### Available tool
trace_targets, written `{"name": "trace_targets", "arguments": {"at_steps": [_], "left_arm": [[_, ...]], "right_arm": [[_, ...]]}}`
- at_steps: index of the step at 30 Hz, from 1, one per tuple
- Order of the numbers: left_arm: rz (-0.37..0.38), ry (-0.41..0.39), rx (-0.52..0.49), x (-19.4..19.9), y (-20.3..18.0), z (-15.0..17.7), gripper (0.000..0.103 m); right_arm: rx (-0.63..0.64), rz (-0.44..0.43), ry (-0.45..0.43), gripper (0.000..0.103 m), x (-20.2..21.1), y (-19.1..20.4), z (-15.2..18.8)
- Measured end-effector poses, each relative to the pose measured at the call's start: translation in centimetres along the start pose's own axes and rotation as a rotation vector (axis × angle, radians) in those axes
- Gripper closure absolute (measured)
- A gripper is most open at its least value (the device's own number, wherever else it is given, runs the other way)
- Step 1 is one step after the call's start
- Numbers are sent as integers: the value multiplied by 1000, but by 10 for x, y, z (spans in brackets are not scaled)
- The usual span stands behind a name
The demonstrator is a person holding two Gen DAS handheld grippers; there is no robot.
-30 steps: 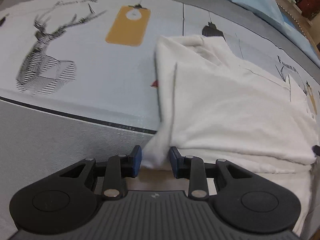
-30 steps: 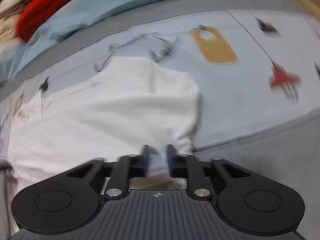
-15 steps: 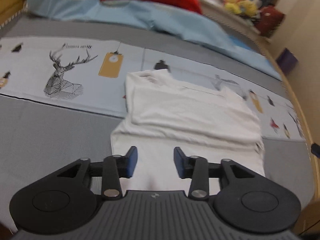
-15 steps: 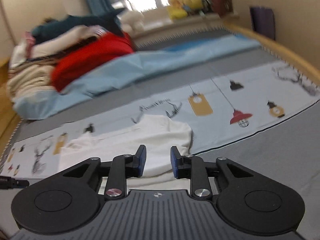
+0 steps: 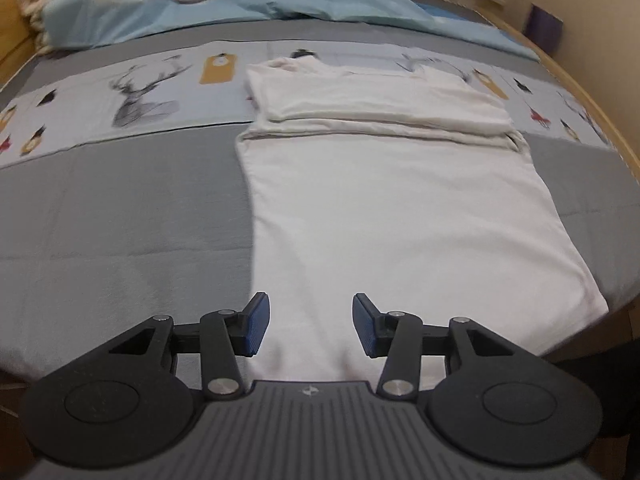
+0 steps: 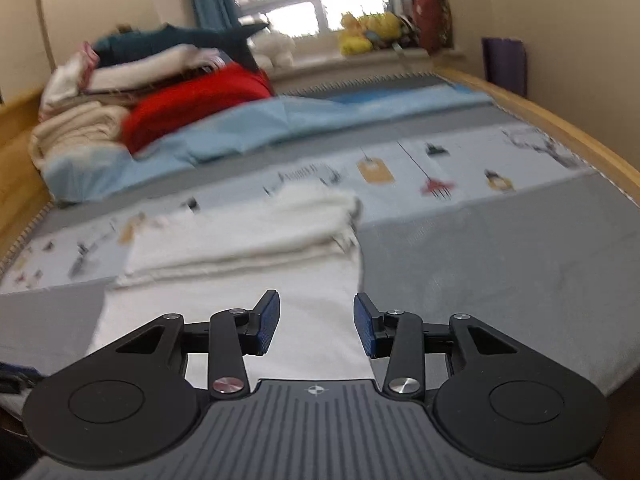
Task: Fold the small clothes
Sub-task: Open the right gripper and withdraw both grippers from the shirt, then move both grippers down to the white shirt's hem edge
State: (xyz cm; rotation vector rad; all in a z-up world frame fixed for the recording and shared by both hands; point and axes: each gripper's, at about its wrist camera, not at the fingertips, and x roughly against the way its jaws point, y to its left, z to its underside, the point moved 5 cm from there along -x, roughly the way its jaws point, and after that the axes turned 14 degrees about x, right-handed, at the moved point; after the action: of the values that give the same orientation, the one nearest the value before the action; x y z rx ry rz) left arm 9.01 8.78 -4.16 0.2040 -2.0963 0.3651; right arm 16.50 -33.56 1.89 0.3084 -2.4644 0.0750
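A white shirt point(image 5: 400, 216) lies flat on the bed, its far part folded back on itself in a thick band point(image 5: 372, 100). My left gripper point(image 5: 306, 326) is open and empty, raised above the shirt's near left edge. In the right wrist view the same shirt point(image 6: 256, 268) lies ahead, with the folded band point(image 6: 248, 236) across it. My right gripper point(image 6: 316, 324) is open and empty above the shirt's near right part.
The bed has a grey quilt point(image 5: 120, 220) with a pale printed strip point(image 5: 140, 92). A blue blanket point(image 6: 280, 124), a red garment point(image 6: 192, 104) and piled clothes point(image 6: 80, 128) lie at the far end. A wooden bed rail point(image 6: 560, 120) runs along the right.
Both grippers let go of the white shirt's folded edge, opened wide and pulled back and up toward the near side. The fold now lies on the shirt.
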Motion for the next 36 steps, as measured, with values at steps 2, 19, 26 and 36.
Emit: {"name": "trace_targets", "arguments": {"at_steps": [2,19,26,36], "left_arm": [[4,11,47,2,10,-1,52],[16,99,211,-43,46,-2,56],[34,206,391,-64,73,-2,56],[-20,235,404,-75,76,7,56]], "right_arm": [[-9,-12,28,60,-5,-1,10],[44,25,135,61,-45,1,31],[-26,64,217,61,-56,-26,48],[-88,8,350,61,-78,-30,68]]}}
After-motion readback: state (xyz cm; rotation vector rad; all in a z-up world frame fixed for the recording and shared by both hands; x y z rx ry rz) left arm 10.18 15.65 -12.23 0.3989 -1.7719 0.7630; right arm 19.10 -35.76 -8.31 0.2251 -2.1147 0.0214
